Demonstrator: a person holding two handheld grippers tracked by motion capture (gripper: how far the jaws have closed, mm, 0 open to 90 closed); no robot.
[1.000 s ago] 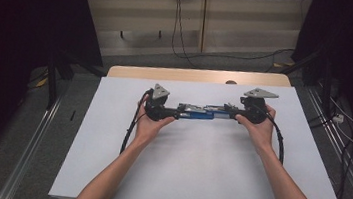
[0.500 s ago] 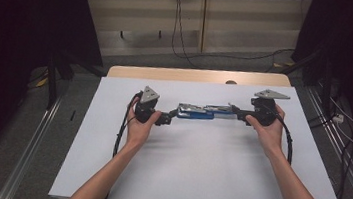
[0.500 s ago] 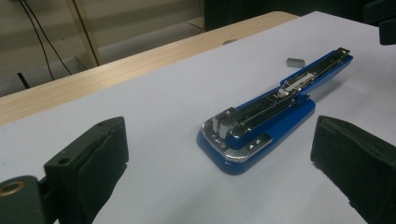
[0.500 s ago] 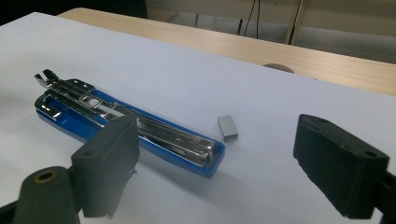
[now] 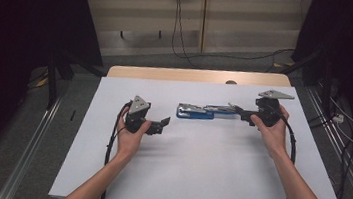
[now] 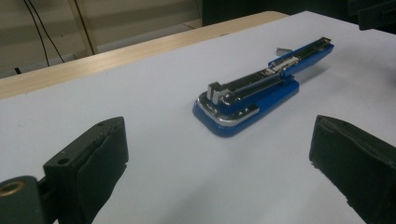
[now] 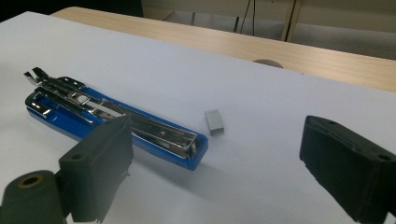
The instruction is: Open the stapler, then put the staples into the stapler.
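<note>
Left gripper (image 5: 164,124): jaws stand wide apart with nothing between the pads; it is held just above the white table sheet (image 5: 195,182), left of centre, jaws pointing right toward the stapler. In the left gripper view the two black pads (image 6: 100,158) frame bare sheet, and the stapler lies beyond them, well clear.

Right gripper (image 5: 240,112): jaws have just been opening and now stand wide, with nothing pressed between the pads. It is held at the far right of the sheet, jaws pointing left, tips close to the stapler's right end.

Blue plastic stapler with a chrome metal magazine (image 5: 202,111): lies flat on the sheet between the two grippers, long axis running left to right, hinged open so the magazine is exposed. It is free of both grippers.

Small grey block of metal staples (image 7: 214,121): rests on the sheet just beside the stapler's right end, on its far side, not touching it.

Pale wooden table edge (image 5: 192,74): shows beyond the far side of the sheet.
</note>
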